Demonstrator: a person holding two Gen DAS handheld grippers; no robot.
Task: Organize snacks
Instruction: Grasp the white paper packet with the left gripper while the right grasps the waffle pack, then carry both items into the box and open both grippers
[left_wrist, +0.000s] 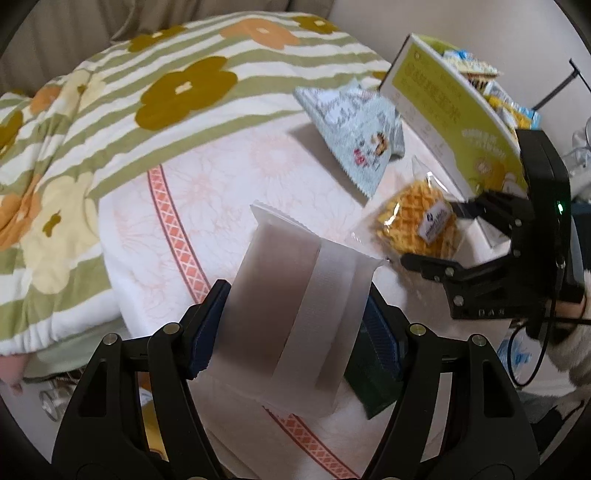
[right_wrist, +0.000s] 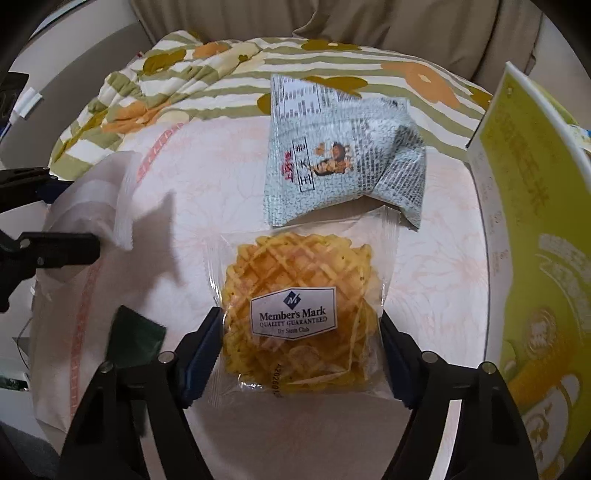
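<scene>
My left gripper (left_wrist: 295, 325) is shut on a frosted white snack packet (left_wrist: 295, 306) and holds it above the towel; it also shows in the right wrist view (right_wrist: 92, 199). My right gripper (right_wrist: 301, 343) is shut on a clear waffle-cookie packet (right_wrist: 299, 306) labelled Member's Mark, also seen in the left wrist view (left_wrist: 413, 221). A pale blue printed snack bag (right_wrist: 332, 162) lies beyond it on the towel, and also shows in the left wrist view (left_wrist: 354, 129). A dark green packet (right_wrist: 135, 339) lies on the towel at left, and under the white packet in the left wrist view (left_wrist: 373, 384).
A yellow-green cardboard box (left_wrist: 443, 110) with several snack packets inside stands at the right, close to my right gripper (left_wrist: 439, 236); it also shows in the right wrist view (right_wrist: 535, 258). A white floral towel (right_wrist: 184, 206) covers the surface. A striped flowered quilt (left_wrist: 110, 110) lies behind.
</scene>
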